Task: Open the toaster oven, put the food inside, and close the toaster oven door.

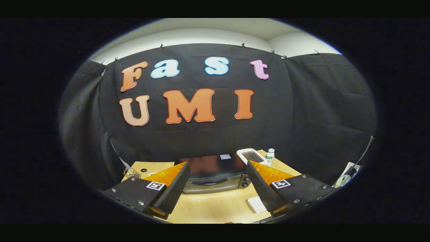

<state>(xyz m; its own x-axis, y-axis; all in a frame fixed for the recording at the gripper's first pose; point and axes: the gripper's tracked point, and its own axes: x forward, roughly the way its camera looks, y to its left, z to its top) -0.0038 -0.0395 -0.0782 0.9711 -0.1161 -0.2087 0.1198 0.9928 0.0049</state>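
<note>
With fingers (255, 181) apart, toaster oven (215, 174) closed.

Blk/silver toaster oven (215, 174), tan table (215, 205)

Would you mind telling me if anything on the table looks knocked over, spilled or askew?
Nothing stands out. The toaster oven sits square with its door shut, the bottle stands upright behind it, and the open gripper holds nothing.
</note>
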